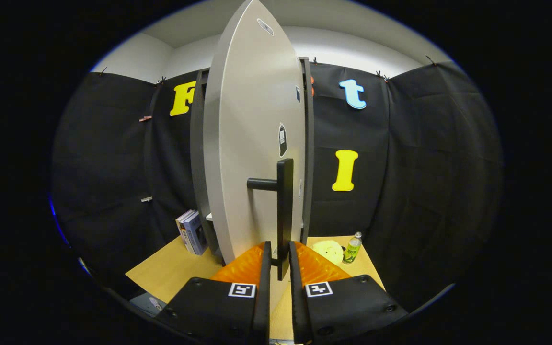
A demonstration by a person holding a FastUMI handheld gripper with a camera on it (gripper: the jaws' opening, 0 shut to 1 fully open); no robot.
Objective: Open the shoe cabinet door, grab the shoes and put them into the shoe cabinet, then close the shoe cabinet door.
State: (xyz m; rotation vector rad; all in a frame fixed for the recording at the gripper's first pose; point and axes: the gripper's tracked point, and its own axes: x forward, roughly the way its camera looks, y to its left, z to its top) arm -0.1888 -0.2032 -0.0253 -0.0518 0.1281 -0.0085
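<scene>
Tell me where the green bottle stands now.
In the gripper view the green bottle stands on the wooden table, right of the cabinet door, beside a pale yellow round object.

gripper (280, 261) fingers close around the black bar handle (284, 211) | shoe cabinet door (252, 143) swung out, edge-on | bottle (352, 248) on table (170, 268) to the right

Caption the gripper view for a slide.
Gripper closed on the shoe cabinet door's vertical bar handle, door swung partly open; books and a bottle stand nearby.
</scene>
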